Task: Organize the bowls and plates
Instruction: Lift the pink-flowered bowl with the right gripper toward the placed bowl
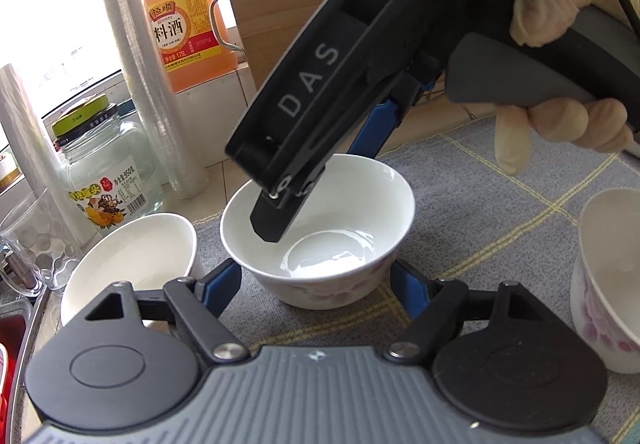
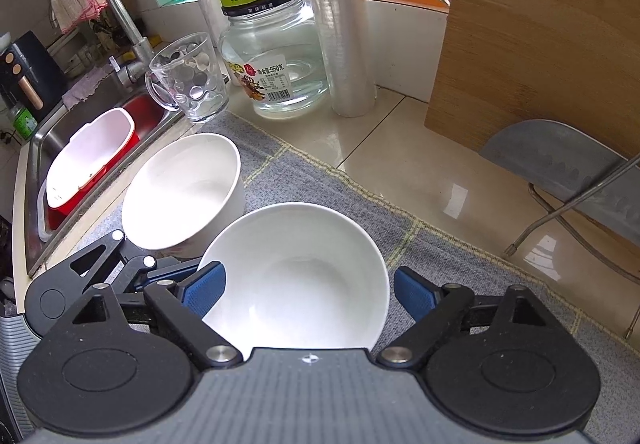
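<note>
White china is what both grippers want: a round white bowl with pink flowers on its side [image 1: 318, 232] sits upright on the grey checked cloth [image 1: 500, 204], right in the middle between the two tools. The left gripper [image 1: 316, 290] points at the bowl from its near side, and its blue pads [image 1: 220, 290] stand one on each side of the bowl's foot, spread apart and not pressing on it. The right gripper [image 2: 310, 294] comes down from the far side, with one blue pad inside the bowl near the rim and the other outside it (not squeezing the wall yet, as far as I can see). So the bowl lies straight ahead of both, and the right one looks closer to a grip. A second white bowl [image 2: 184, 192] leans just beside it, toward the sink [image 2: 52, 148]. A third flowered bowl [image 1: 608, 284] waits on the other side.
</note>
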Tool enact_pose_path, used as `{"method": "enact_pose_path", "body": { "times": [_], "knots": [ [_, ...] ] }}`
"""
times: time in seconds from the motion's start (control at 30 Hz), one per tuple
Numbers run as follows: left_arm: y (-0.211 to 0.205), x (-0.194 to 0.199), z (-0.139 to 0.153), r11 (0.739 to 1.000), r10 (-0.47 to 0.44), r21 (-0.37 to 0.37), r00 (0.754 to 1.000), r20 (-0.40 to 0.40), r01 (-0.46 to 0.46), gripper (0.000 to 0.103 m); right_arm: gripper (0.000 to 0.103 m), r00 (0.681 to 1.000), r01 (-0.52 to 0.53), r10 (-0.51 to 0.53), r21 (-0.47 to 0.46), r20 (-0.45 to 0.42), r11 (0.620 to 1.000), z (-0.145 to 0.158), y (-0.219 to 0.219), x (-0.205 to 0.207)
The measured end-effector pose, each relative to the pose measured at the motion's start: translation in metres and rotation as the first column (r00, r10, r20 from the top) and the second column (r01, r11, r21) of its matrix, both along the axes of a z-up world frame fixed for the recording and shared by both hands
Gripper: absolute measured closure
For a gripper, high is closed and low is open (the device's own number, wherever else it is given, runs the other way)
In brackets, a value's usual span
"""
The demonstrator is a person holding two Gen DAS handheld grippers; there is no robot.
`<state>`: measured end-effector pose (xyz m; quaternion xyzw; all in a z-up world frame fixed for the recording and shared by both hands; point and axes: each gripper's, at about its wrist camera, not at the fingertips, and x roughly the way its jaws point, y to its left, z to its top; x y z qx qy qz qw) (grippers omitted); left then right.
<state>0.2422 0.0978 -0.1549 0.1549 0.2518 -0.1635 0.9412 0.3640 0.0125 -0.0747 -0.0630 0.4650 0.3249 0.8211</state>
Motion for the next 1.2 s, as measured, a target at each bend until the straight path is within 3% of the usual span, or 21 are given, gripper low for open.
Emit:
{"method": "enact_pose_path", "body": {
  "times": [0.57, 1.2],
  "knots": [
    [0.001, 0.002, 0.0, 1.0, -0.019, 0.004, 1.0, 0.002, 0.019, 0.022, 0.014, 1.0, -0.003, 0.003, 0.01, -0.014, 1.0, -0.001, 0.001, 0.0],
    [0.006, -0.017, 0.013, 0.999, -0.037, 0.002, 0.998, -0.049, 0.037, 0.022, 0.014, 0.999, -0.01, 0.011, 0.02, -0.034, 1.0, 0.006, 0.003, -0.019]
  ]
}}
